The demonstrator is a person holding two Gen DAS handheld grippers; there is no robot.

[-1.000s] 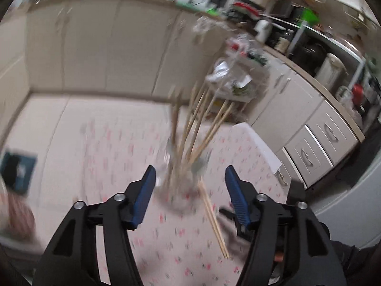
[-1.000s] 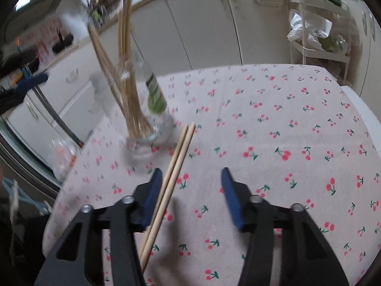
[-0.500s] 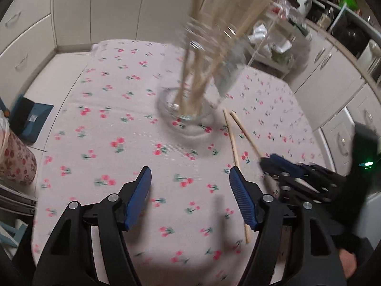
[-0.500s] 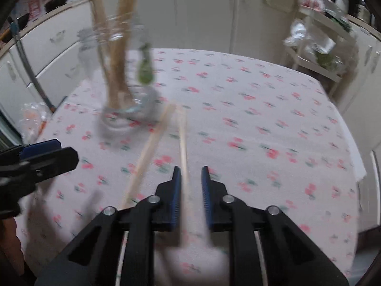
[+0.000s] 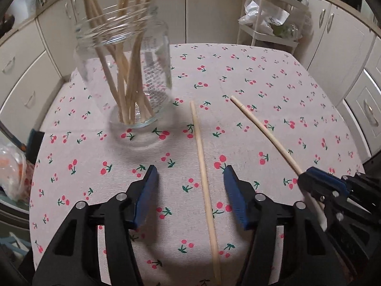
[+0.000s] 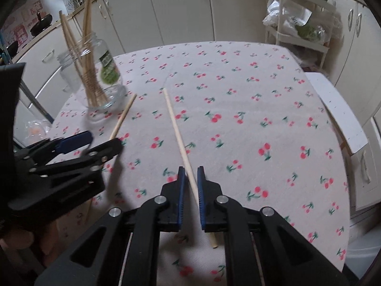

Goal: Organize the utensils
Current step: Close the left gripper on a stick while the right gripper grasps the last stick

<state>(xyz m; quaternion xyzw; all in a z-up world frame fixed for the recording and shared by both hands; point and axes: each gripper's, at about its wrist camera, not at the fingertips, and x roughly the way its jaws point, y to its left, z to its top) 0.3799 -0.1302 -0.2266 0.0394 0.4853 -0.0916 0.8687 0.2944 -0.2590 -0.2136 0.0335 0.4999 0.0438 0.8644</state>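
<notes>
A clear glass jar (image 5: 133, 71) (image 6: 95, 81) holding several wooden chopsticks stands upright at the far left of the cherry-print tablecloth (image 5: 273, 76). Two loose chopsticks lie flat on the cloth. One chopstick (image 5: 202, 162) (image 6: 121, 119) runs between the fingers of my left gripper (image 5: 189, 169) (image 6: 104, 139); its jaws are closing but stand wide, clear of the stick. The other chopstick (image 5: 262, 126) (image 6: 176, 128) passes between the pads of my right gripper (image 6: 191, 168) (image 5: 307, 176). Those jaws are closing, with only a narrow gap left around the stick.
A white wire cart (image 5: 269, 23) (image 6: 297, 23) with plastic bags stands beyond the table's far edge. Cream cabinets (image 6: 181, 7) line the walls. A plastic bag (image 5: 12, 166) sits off the left edge. A white board (image 6: 338, 114) lies along the right edge.
My left gripper dropped from near the jar to just above one loose chopstick. My right gripper narrowed from wide open to almost shut around the other stick. The two sticks now lie apart.
</notes>
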